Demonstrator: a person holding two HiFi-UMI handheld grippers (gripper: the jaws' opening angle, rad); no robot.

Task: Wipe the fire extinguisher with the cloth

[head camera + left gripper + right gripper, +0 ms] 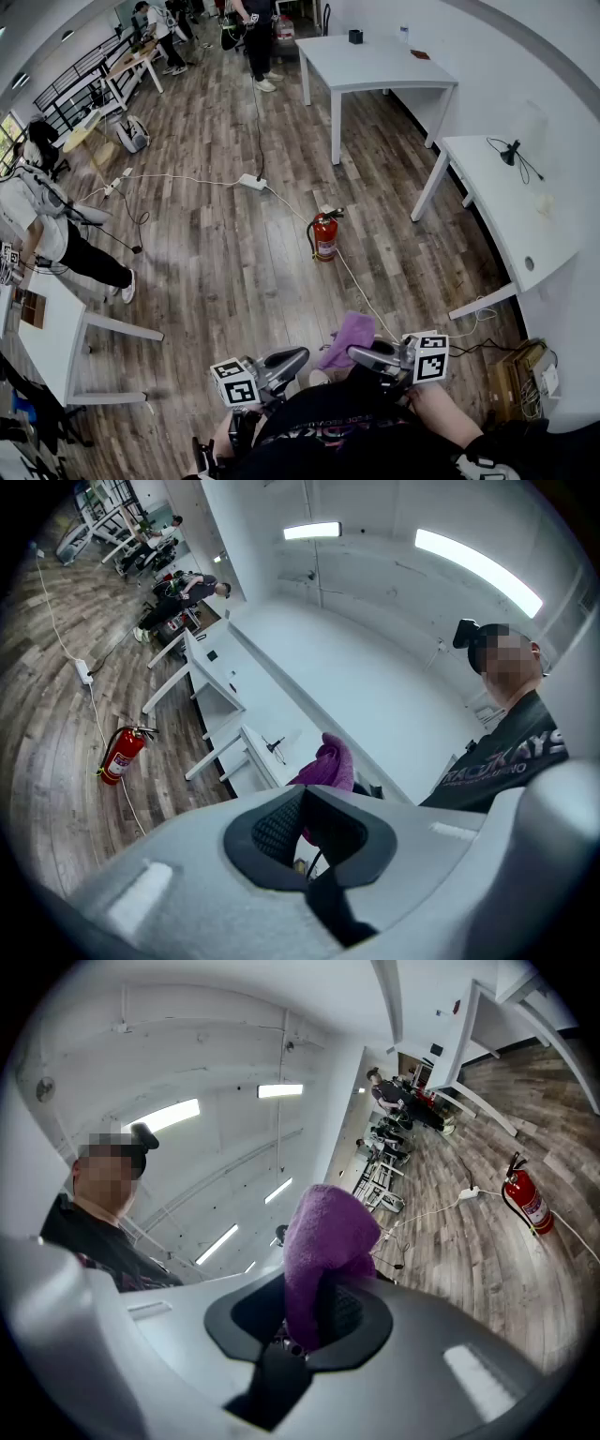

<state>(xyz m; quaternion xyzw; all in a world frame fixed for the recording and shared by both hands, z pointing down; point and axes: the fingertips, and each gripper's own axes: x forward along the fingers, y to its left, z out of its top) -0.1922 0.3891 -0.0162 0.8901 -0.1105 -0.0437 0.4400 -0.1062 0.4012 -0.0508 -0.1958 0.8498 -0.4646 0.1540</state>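
Right gripper is clamped on a purple terry cloth, which sticks up out of its jaws. Left gripper is closed with nothing in it. The red cylindrical fire extinguisher stands upright on the wood-plank floor, well apart from both grippers, just beside a white cable.

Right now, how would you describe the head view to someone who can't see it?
A red extinguisher stands on a wood floor, ahead of a person holding two grippers low in the frame. The right gripper is shut on a purple cloth; the left gripper is shut and empty. White tables stand at the right.
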